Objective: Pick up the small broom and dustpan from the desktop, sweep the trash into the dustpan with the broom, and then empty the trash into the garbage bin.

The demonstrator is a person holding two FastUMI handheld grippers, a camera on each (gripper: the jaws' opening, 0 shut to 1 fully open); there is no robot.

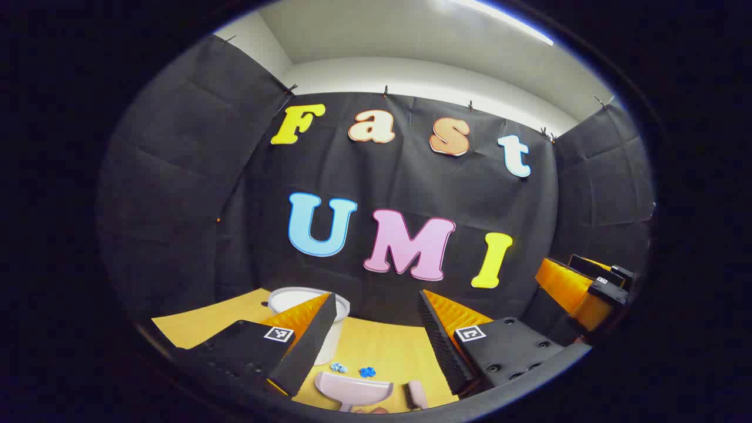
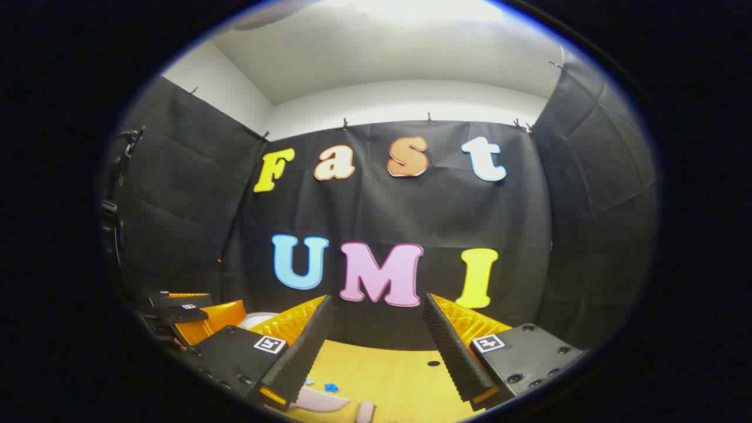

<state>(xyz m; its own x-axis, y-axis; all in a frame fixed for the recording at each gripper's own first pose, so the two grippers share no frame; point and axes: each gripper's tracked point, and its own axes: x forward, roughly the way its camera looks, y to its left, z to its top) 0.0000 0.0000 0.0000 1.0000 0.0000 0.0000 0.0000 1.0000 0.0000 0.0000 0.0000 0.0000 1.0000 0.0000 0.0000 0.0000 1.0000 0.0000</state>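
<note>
In the left gripper view my left gripper [image 1: 376, 338] is open above the yellow desktop [image 1: 382, 346], nothing between its fingers. Below it lie a pink dustpan [image 1: 352, 390] and the pink end of the small broom [image 1: 417, 393], with two blue scraps of trash [image 1: 352, 370] just beyond the dustpan. A white garbage bin [image 1: 294, 301] stands behind the left finger. The right gripper [image 1: 581, 288] appears at the far right. In the right gripper view my right gripper [image 2: 376, 343] is open and empty; the dustpan [image 2: 320, 400], the broom's end [image 2: 365, 411] and blue trash [image 2: 331, 387] lie low down.
The white bin [image 2: 255, 320] peeks out at the left of the right gripper view, beside the other gripper [image 2: 194, 314]. A small dark hole [image 2: 433, 363] marks the desktop [image 2: 388, 376]. Black cloth walls close the booth behind and on both sides.
</note>
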